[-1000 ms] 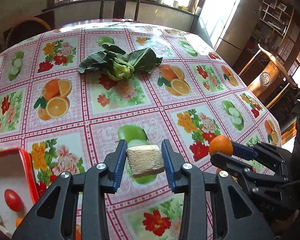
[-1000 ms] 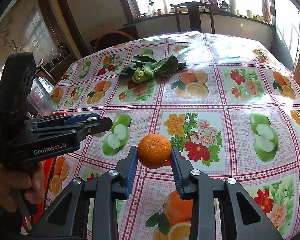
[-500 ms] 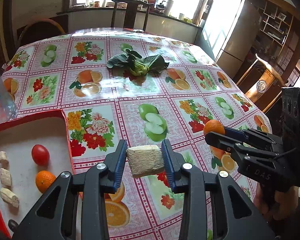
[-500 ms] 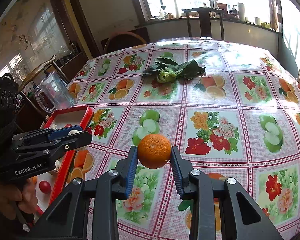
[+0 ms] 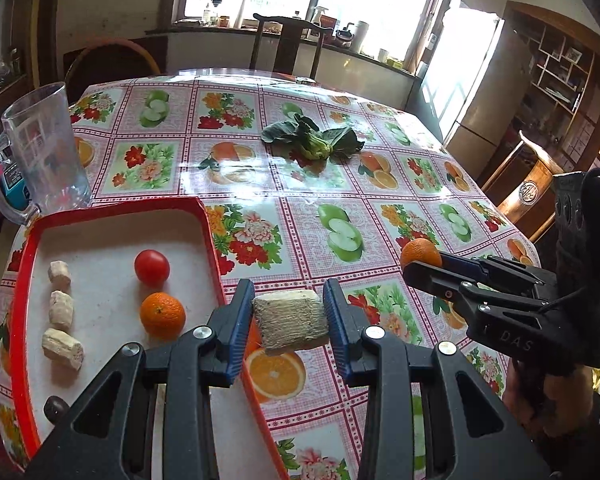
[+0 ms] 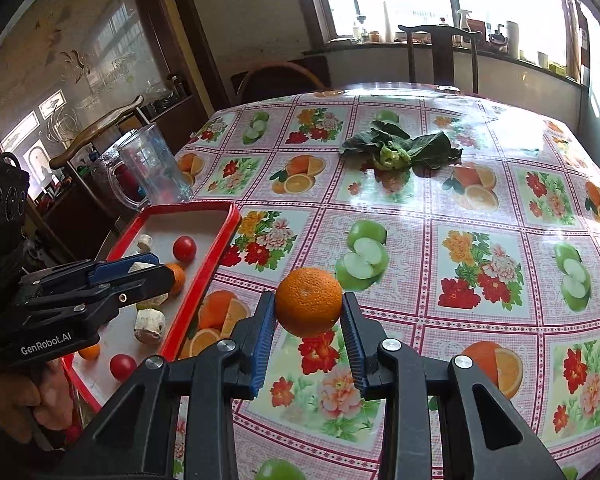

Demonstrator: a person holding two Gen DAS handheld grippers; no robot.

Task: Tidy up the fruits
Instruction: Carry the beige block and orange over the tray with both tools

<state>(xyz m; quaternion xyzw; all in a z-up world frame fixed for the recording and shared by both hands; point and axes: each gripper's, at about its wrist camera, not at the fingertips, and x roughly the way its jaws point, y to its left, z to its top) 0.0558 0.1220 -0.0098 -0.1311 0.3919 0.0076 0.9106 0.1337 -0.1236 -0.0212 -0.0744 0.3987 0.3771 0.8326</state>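
Note:
My left gripper is shut on a pale fibrous chunk, held above the right rim of the red tray. My right gripper is shut on an orange, held over the tablecloth to the right of the red tray. In the tray lie a tomato, another orange and three pale chunks. In the left wrist view the right gripper shows at the right with its orange. The left gripper hangs over the tray in the right wrist view.
A clear plastic jug stands behind the tray at the table's left edge. A leafy green vegetable lies mid-table further back. Wooden chairs surround the table, and a person's hand grips the left tool.
Both grippers have drawn back, left and a little up, each keeping its load. The red tray and the jug have come into full view; the leafy vegetable now lies farther away.

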